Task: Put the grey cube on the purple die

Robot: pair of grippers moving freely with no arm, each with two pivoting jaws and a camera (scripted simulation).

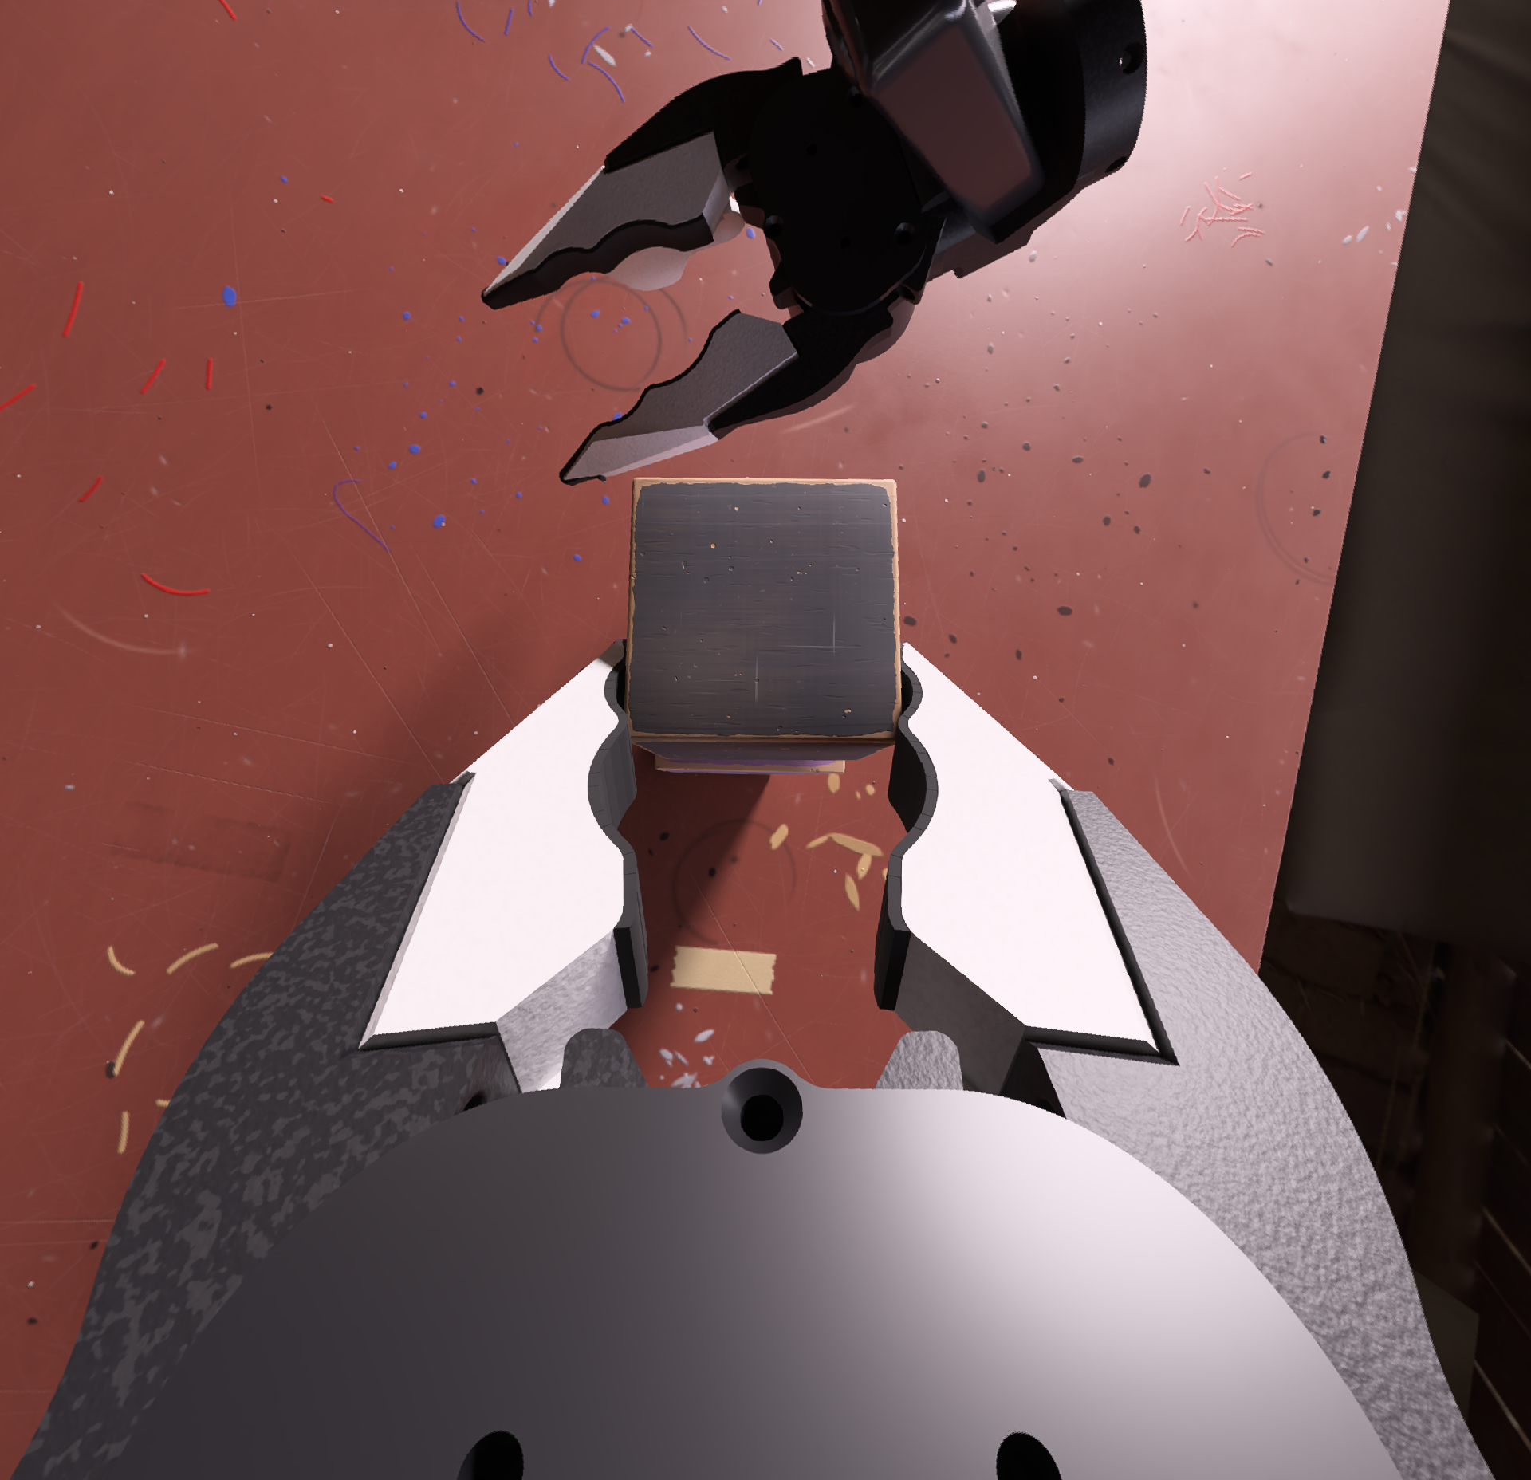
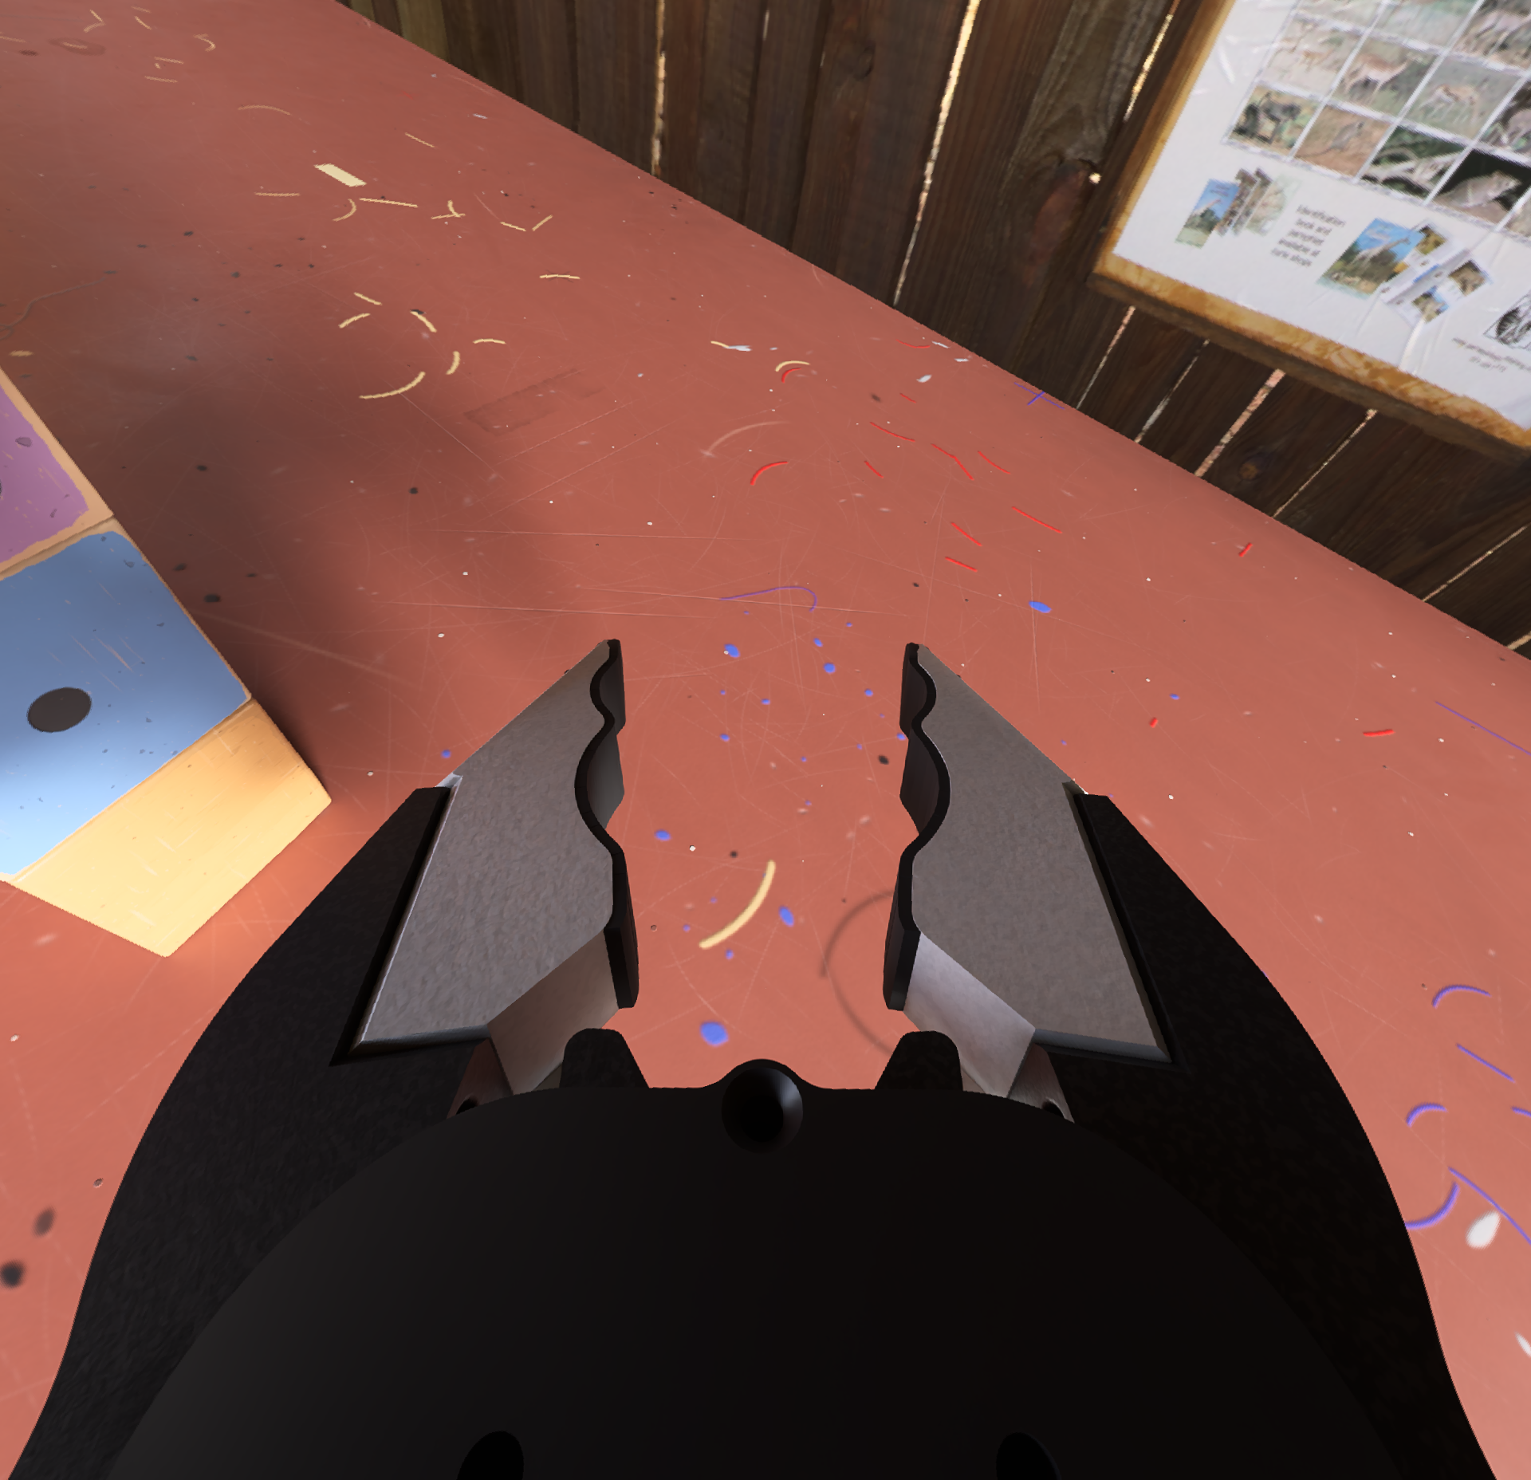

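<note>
The grey cube (image 1: 762, 612) with worn wooden edges sits between the fingertips of my left gripper (image 1: 762, 674), which is shut on its two sides. A thin strip of the purple die (image 1: 750, 765) shows right under the cube's near edge; the rest of the die is hidden. My right gripper (image 2: 762, 653) is open and empty over the bare table. In the left wrist view the right gripper (image 1: 530, 386) hovers just beyond the cube. At the left edge of the right wrist view a die (image 2: 99, 695) shows purple, light blue one-dot and bare wood faces.
The red-brown table (image 1: 290, 529) is scratched and flecked with paint, with a bit of beige tape (image 1: 725, 970) on it. Its edge runs down the right side (image 1: 1359, 529). A dark plank wall (image 2: 828, 115) with a framed poster (image 2: 1367, 156) stands behind the table.
</note>
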